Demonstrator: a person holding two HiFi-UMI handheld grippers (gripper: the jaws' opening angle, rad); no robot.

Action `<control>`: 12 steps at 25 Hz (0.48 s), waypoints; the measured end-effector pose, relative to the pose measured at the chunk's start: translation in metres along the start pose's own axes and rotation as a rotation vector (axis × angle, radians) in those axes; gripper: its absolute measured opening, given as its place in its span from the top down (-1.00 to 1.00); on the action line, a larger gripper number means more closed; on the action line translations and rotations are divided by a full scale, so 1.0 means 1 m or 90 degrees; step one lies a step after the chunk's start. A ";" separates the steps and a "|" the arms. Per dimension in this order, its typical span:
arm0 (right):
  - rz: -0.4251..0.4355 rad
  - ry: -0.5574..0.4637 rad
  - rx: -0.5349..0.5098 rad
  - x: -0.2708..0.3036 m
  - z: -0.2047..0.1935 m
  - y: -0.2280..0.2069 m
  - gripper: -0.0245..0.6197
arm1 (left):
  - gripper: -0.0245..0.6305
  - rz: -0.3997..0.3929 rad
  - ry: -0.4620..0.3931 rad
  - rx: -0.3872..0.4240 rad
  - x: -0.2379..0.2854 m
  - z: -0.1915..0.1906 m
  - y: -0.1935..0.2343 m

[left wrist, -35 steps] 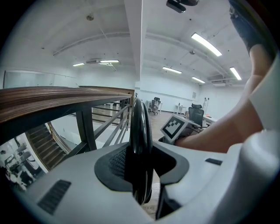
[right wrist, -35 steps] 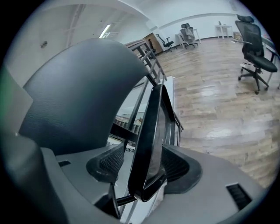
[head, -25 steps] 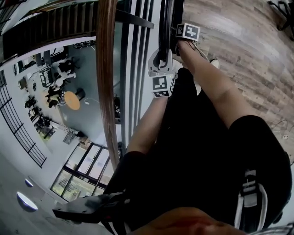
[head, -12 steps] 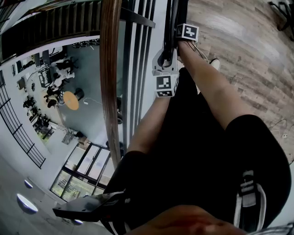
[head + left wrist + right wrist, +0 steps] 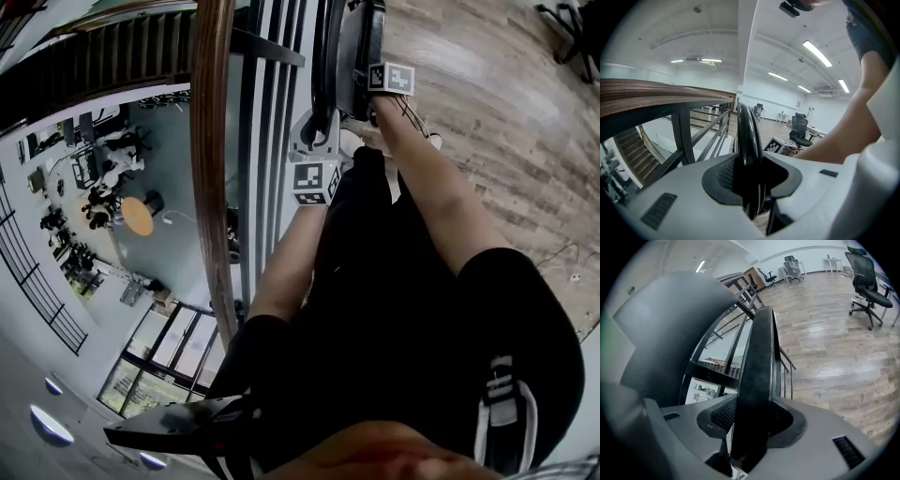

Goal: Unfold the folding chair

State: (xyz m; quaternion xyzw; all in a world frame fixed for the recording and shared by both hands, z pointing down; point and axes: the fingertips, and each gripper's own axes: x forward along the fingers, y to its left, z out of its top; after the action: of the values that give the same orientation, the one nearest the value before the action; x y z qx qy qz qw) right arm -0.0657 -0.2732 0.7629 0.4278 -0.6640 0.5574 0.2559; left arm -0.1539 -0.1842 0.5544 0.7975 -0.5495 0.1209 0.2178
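The folded black chair (image 5: 361, 37) stands upright against the railing at the top of the head view. My left gripper (image 5: 314, 141) is shut on a thin black frame tube (image 5: 749, 140) of the chair, and the tube runs straight up between the jaws (image 5: 750, 187). Slightly higher and to the right, my right gripper (image 5: 375, 89) is shut on a thicker black edge (image 5: 757, 380) of the chair. The dark textured panel (image 5: 670, 333) of the chair fills the left of the right gripper view.
A wooden handrail (image 5: 211, 141) on black railing bars (image 5: 272, 112) runs just left of the chair, with a drop to a lower floor beyond it. Wood floor (image 5: 497, 84) lies to the right. An office chair (image 5: 867, 277) stands further off. The person's shoe (image 5: 427, 131) is beside the chair.
The right gripper's marker cube has shifted slightly down and right along the chair. The left gripper keeps its hold on the tube in about the same place.
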 end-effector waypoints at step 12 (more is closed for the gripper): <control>0.127 0.035 0.083 -0.017 -0.010 -0.089 0.36 | 0.60 0.035 0.026 -0.080 0.004 -0.020 0.050</control>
State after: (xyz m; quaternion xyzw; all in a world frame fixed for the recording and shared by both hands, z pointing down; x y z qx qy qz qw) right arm 0.0173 -0.2604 0.7977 0.3597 -0.6583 0.6336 0.1892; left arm -0.1978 -0.1923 0.5846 0.7641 -0.5734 0.1085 0.2750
